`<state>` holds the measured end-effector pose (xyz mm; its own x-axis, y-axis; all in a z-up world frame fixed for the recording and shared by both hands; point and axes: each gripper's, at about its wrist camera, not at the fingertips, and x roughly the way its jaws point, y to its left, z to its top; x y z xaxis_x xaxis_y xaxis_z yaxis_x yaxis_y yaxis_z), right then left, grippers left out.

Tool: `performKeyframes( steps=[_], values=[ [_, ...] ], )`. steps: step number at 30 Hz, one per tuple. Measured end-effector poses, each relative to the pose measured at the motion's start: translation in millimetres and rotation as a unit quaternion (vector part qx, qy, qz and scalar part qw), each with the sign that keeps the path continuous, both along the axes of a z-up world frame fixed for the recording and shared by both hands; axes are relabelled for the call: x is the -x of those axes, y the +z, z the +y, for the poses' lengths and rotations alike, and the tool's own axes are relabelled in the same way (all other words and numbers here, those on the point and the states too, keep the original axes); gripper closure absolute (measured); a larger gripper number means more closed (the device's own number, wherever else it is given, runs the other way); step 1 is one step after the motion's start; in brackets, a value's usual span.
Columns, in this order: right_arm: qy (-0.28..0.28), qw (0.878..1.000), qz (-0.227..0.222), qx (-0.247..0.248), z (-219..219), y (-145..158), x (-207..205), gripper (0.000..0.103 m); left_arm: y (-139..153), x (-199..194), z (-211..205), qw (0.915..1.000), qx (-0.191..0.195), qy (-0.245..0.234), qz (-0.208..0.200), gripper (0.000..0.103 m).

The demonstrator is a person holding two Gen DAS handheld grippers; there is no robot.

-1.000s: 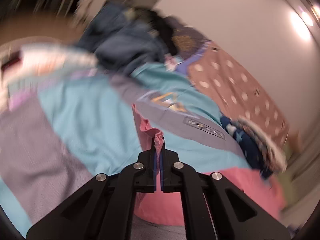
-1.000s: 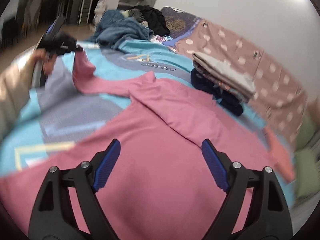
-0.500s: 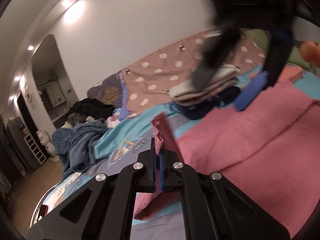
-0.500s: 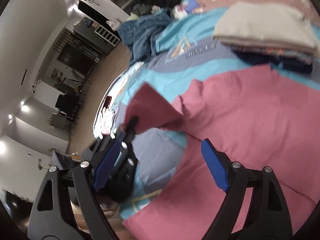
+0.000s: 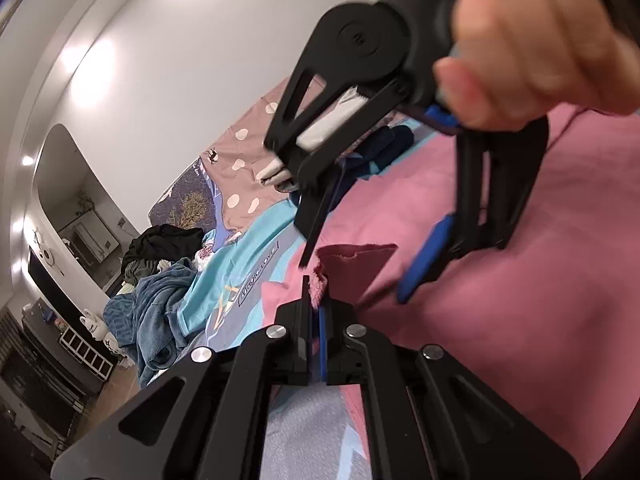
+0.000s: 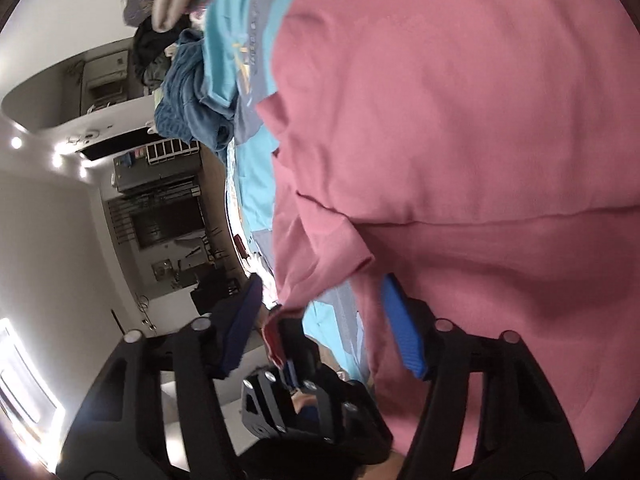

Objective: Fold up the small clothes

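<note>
A pink garment point(image 5: 520, 280) lies spread on the bed and fills the right wrist view point(image 6: 480, 120). My left gripper point(image 5: 316, 304) is shut on its sleeve end point(image 5: 352, 264) and holds it lifted over the garment's body. It also shows in the right wrist view point(image 6: 286, 354), still pinching the sleeve. My right gripper point(image 6: 324, 332) is open and empty, its blue pads point(image 6: 402, 332) just above the garment beside the left gripper. It hangs close in front in the left wrist view point(image 5: 372, 248), held by a hand point(image 5: 520, 36).
The bed has a teal and grey cover point(image 5: 240, 256). A stack of folded clothes point(image 5: 360, 152) lies behind the garment. A heap of blue and dark clothes point(image 5: 156, 292) lies at the bed's far end. A dotted brown pillow point(image 5: 244, 168) lies by the wall.
My left gripper has carried the sleeve end over onto the garment's body. My right gripper has swung in close over the left gripper, still open.
</note>
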<state>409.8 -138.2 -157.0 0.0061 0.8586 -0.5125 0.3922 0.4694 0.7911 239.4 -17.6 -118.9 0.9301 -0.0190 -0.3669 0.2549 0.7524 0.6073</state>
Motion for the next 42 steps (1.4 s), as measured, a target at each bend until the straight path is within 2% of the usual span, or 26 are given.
performKeyframes(
  steps=[3, 4, 6, 8, 13, 16, 21, 24, 26, 30, 35, 42],
  values=[
    [-0.008, 1.0, 0.0, 0.012, 3, -4, -1, 0.068, -2, 5, -2, 0.9999, -0.014, -0.001, -0.009, 0.101],
    [-0.011, 1.0, -0.011, 0.023, 2, -1, -3, 0.071, -2, 6, -2, 0.9999, -0.013, -0.002, -0.007, 0.101],
    [-0.012, 0.999, -0.032, 0.036, 2, 3, -7, 0.093, 0, 8, -2, 0.9999, -0.013, 0.0, -0.008, 0.101],
    [-0.003, 0.997, -0.065, 0.045, 6, 12, -11, 0.1, 2, 8, -2, 0.9999, -0.013, 0.003, -0.01, 0.101],
    [0.047, 0.981, -0.175, 0.064, 21, 66, -20, 0.101, 23, 4, -4, 0.9993, 0.018, 0.021, -0.024, 0.101],
    [0.078, 0.965, -0.24, 0.077, 29, 107, -26, 0.101, 54, 0, -5, 0.997, 0.062, 0.015, -0.043, 0.101],
    [0.132, 0.926, -0.339, 0.106, 35, 180, -31, 0.101, 101, -10, -23, 0.9905, 0.116, -0.004, -0.073, 0.101],
    [0.145, 0.9, -0.386, 0.14, 22, 219, -25, 0.101, 121, -18, -39, 0.9859, 0.141, -0.015, -0.09, 0.101],
    [0.145, 0.888, -0.406, 0.158, 11, 242, -24, 0.101, 133, -22, -51, 0.9827, 0.152, -0.021, -0.104, 0.101],
    [0.135, 0.873, -0.428, 0.189, -14, 267, -24, 0.101, 152, -32, -78, 0.9766, 0.178, -0.034, -0.116, 0.101],
    [0.109, 0.873, -0.428, 0.206, -50, 275, -26, 0.101, 162, -40, -105, 0.9724, 0.193, -0.059, -0.117, 0.101],
    [0.068, 0.884, -0.407, 0.22, -101, 251, -23, 0.101, 150, -38, -153, 0.9724, 0.192, -0.095, -0.092, 0.1]
  ],
)
